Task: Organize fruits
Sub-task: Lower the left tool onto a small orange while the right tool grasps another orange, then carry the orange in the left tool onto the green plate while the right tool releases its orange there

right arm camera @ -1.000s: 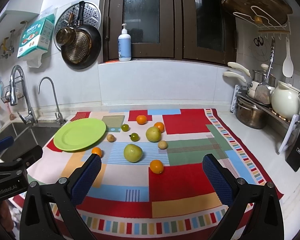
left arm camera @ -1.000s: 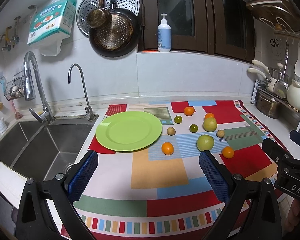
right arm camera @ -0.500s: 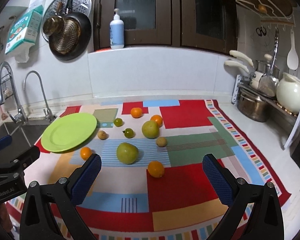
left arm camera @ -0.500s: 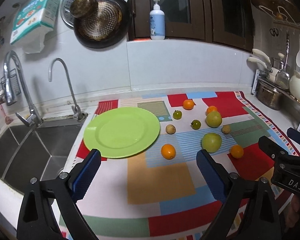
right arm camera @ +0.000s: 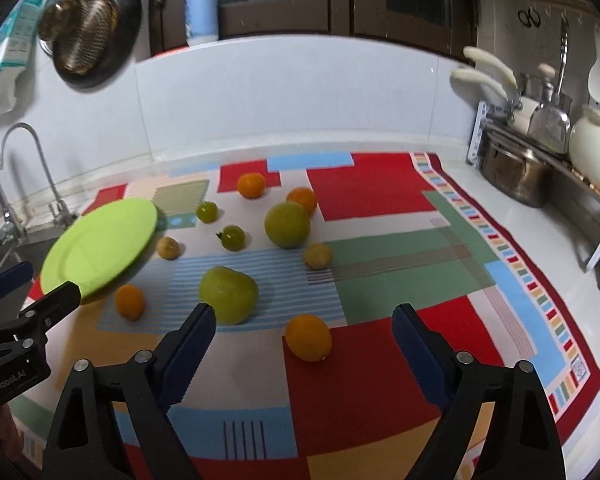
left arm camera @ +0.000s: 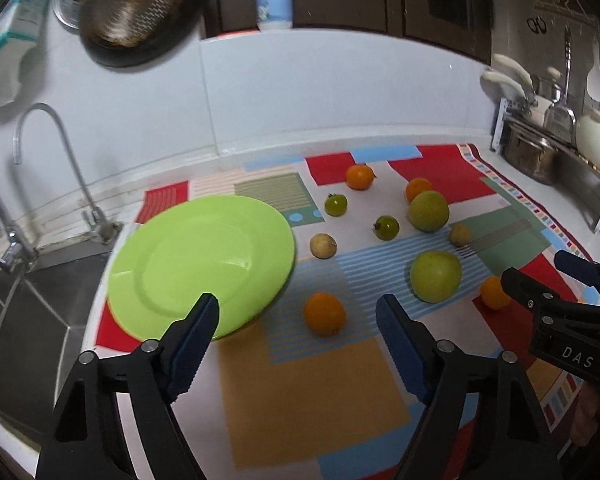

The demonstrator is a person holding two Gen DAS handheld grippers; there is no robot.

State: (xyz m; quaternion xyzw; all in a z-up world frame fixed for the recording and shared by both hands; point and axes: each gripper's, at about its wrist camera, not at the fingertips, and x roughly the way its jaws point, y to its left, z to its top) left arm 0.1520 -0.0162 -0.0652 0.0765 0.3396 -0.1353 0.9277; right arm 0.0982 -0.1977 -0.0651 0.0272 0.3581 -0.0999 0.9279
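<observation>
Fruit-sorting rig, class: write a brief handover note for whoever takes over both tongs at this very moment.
Left tongs: closing, nothing between the pads, aimed near the orange beside the green plate.
Right tongs: closing, empty, aimed near another orange on the red patch.
Fruit: all loose on the patterned cloth: four oranges, two big green fruits, two small green tomatoes, two small brownish fruits.
Done: nothing; the plate holds no fruit.
Left: grasp and place every fruit, probably onto the plate.
</observation>
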